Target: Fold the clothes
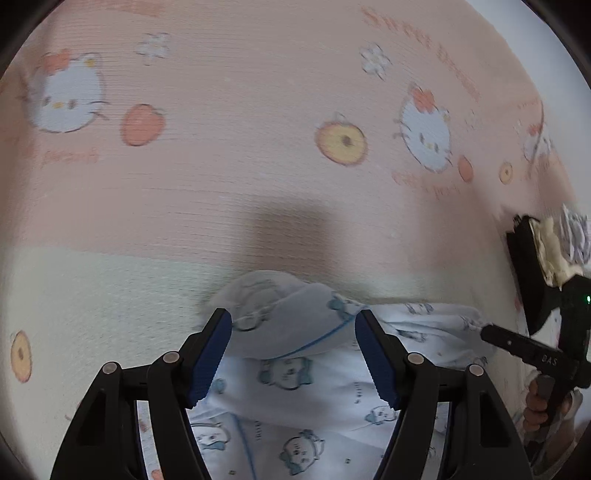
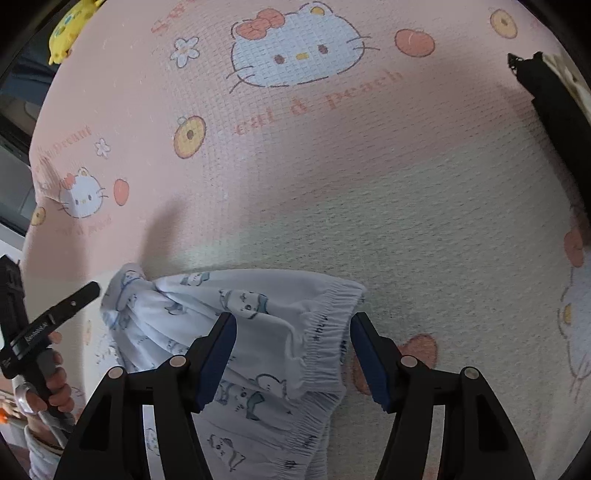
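Observation:
A white garment with small blue cartoon prints (image 1: 295, 373) lies on a pink and cream printed mat (image 1: 229, 177). In the left wrist view my left gripper (image 1: 293, 358) is open, its blue pads on either side of a bunched fold of the cloth. In the right wrist view the same garment (image 2: 258, 325) shows its gathered elastic edge (image 2: 328, 328). My right gripper (image 2: 293, 358) is open, its jaws spanning that elastic edge. Neither holds the cloth. The left tool's finger (image 2: 66, 306) touches the garment's far left corner.
The mat (image 2: 332, 166) carries cat faces, peaches and lettering. A black object (image 2: 554, 110) lies at the mat's right edge. A yellow plush toy (image 2: 70, 29) sits at the top left. The right tool and hand (image 1: 546, 362) show at the left view's right edge.

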`<state>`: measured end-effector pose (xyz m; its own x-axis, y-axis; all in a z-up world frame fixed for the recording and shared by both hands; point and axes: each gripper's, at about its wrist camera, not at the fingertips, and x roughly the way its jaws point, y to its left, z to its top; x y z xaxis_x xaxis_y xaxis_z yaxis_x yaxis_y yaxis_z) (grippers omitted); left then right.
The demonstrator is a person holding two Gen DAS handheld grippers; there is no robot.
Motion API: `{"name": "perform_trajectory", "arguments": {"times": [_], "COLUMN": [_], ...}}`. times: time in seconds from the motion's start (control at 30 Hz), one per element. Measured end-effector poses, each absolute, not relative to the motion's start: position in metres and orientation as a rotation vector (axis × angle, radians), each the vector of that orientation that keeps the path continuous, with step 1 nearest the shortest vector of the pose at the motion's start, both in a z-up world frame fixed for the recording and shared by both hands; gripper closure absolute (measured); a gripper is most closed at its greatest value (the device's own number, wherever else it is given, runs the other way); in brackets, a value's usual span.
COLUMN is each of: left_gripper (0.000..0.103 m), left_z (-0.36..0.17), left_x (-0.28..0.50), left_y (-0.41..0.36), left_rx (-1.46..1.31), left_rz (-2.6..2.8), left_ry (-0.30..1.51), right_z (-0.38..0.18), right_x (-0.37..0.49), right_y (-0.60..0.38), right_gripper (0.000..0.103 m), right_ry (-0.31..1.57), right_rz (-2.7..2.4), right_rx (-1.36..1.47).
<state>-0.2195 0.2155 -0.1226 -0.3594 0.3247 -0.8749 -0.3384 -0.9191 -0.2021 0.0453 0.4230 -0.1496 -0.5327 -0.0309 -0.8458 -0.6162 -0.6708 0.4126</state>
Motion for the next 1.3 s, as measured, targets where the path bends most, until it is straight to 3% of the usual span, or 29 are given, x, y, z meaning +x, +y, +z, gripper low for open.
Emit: {"name": "perform_trajectory", "arguments": {"times": [0.4,0.7,0.77,0.83,0.97,1.0,1.1,1.3], "left_gripper": [0.036,0.036,0.050,0.056,0.080,0.081,0.085,0.087], "left_z": [-0.144,-0.159,-0.160,-0.159,-0.155,-0.153,-0.146,-0.129], "left_x": [-0.231,-0.233,-0.230,-0.226,-0.221,-0.219,-0.215,-0.209], "left_y": [0.268,0.273,0.274,0.274,0.273,0.271,0.259,0.238], "left_rx": [-1.499,-1.494,-1.478,-1.458,-1.423,-1.420,-1.414,-1.403], "left_rz": [2.206,2.241,2.247,2.262,2.313,2.329,2.345,2.388], "left_ry": [0.287,0.356,0.352,0.353,0.362,0.355,0.304,0.182], "right_z": [-0.156,-0.158,-0.160,-0.162,-0.162,-0.161,-0.154,-0.137], "right_x": [0.030,0.019,0.017,0.015,0.013,0.014,0.017,0.028], "right_y": [0.422,0.407,0.405,0.401,0.393,0.391,0.388,0.385], "right_gripper": [0.040,0.040,0.040,0.041,0.071,0.081,0.088,0.090], "right_ry": [0.994,0.689,0.646,0.590,0.463,0.445,0.430,0.465], "right_rz": [2.279,2.278,2.274,2.266,2.253,2.261,2.291,2.340], "right_rx": [-1.326,-1.379,-1.384,-1.385,-1.380,-1.380,-1.347,-1.276]}}
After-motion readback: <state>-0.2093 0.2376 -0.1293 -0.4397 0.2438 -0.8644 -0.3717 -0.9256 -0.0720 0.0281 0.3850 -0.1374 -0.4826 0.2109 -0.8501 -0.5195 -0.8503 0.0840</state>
